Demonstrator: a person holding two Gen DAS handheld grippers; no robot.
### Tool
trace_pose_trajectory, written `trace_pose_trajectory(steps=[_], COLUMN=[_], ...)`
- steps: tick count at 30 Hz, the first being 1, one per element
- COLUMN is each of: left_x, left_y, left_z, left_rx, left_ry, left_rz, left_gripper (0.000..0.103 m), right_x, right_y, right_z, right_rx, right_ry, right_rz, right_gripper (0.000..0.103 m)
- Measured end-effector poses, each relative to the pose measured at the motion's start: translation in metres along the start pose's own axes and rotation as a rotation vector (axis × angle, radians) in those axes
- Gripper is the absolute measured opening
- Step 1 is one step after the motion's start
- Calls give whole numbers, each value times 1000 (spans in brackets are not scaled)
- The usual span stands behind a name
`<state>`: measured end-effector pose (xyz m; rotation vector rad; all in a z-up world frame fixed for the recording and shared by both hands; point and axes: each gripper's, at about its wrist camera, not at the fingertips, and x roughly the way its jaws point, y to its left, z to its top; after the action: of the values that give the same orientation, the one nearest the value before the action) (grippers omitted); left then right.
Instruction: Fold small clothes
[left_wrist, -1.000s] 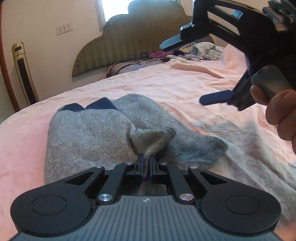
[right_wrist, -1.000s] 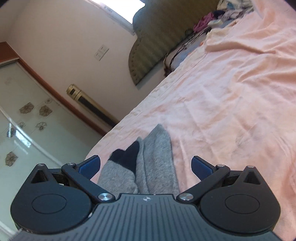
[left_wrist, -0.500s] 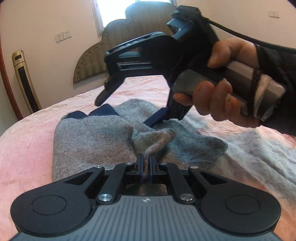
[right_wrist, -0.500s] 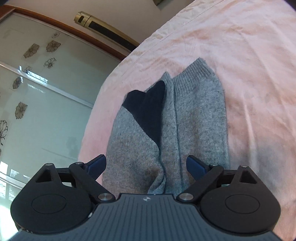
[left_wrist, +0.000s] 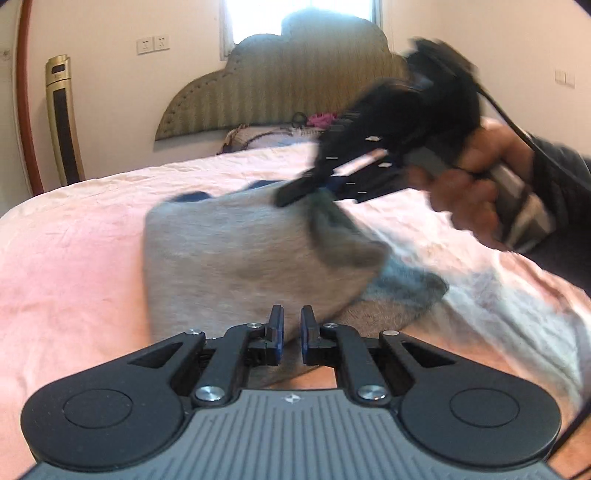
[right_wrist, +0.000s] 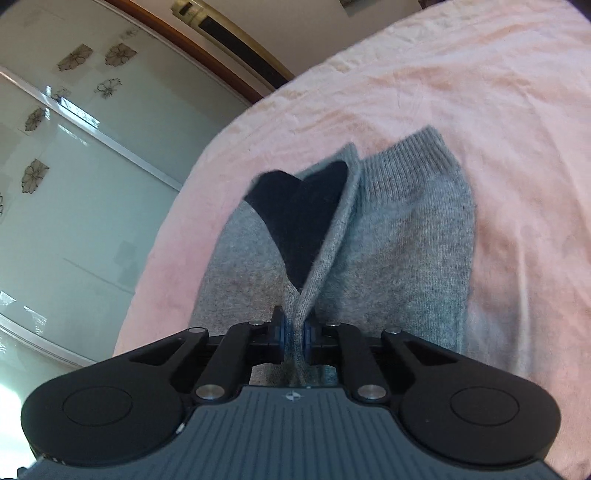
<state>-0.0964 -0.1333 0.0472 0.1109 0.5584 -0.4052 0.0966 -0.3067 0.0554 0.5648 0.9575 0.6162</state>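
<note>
A pink-sheeted bed (left_wrist: 74, 236) is filling most of both views, its far end running up to a padded headboard (left_wrist: 280, 81) at the top centre of the left wrist view, where a heap of clothes (left_wrist: 321, 120) is too small to make out. A frosted glass door with flower motifs (right_wrist: 66, 177) is taking up the left side of the right wrist view.

A pair of grey socks with dark blue patches (right_wrist: 399, 229) is lying on the sheet at the centre of both frames, the near ends cut off behind the gripper bodies. In the left wrist view the socks (left_wrist: 229, 251) are blurring on their right side, where a fold of fabric is lifting.

The right gripper (right_wrist: 293, 334), bottom centre of its own view, is pinching a raised ridge of grey sock between its closed fingers (right_wrist: 279, 332). From the left wrist view the same gripper (left_wrist: 314, 188) is smearing with motion at the upper right, its tips hard to separate from the cloth, with the right hand (left_wrist: 469, 188) wrapping the handle.

The left gripper (left_wrist: 291, 332), bottom centre, is holding its fingers (left_wrist: 275, 332) nearly together with a narrow gap; sock fabric is showing in that gap, but whether it is clamped cannot be told.
</note>
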Motion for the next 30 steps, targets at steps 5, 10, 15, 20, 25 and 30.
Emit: trace_pose_trajectory(steps=[5, 10, 15, 20, 25, 30], left_x=[-14, 1, 54, 116, 142, 121], left_y=[32, 65, 130, 171, 165, 152], left_z=[3, 22, 36, 27, 41, 54], left_rx=[-96, -243, -611, -903, -840, -710], left_ry=[-70, -50, 102, 207, 217, 179], left_rz=[23, 23, -101, -262, -236, -167], left_gripper=[67, 74, 74, 74, 38, 30], right_x=[-39, -51, -58, -4, 24, 22], right_y=[-40, -56, -55, -78, -74, -65], right_z=[-17, -27, 8, 42, 39, 28], right_rx=[58, 132, 100, 138, 95, 86], right_ry=[-22, -84, -187, -81, -62, -93], right_rz=[-70, 1, -28, -84, -72, -67], right_gripper=[15, 73, 88, 85, 59, 30])
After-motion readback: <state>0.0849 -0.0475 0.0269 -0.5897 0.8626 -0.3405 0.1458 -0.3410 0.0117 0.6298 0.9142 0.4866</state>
